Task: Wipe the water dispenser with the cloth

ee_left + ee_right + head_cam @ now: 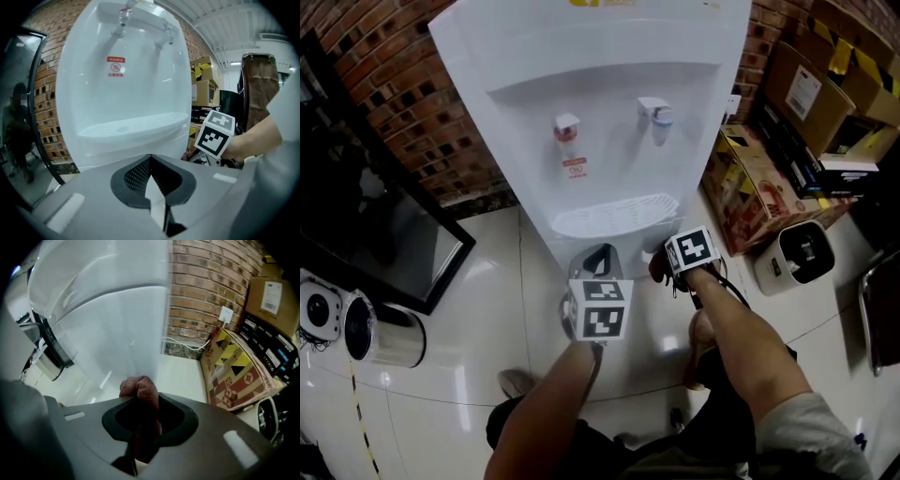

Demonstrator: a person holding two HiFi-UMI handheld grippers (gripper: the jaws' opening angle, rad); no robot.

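The right gripper (pixel 140 403) has its jaws pinched onto a brownish-red cloth (pixel 139 386), which bunches up in a soft lump past the jaw tips. The gripper is angled steeply down at the lower right front corner of the water dispenser (pixel 609 112). From where I stand I can't tell whether the cloth actually touches the white panel or sits just off it. Just beside it, to the person's left, the left gripper (pixel 150 158) has its jaws brought together with nothing between them. It points at the dispenser's front below the drip tray (pixel 614 217). Both marker cubes sit near each other under that tray. Up in the recess are the red tap (pixel 567 127) on one side and the blue tap (pixel 656 114) on the other. Behind the dispenser runs a brick wall (pixel 403 103). Cardboard boxes (pixel 759 183) are stacked to its right on the glossy pale floor (pixel 487 272).
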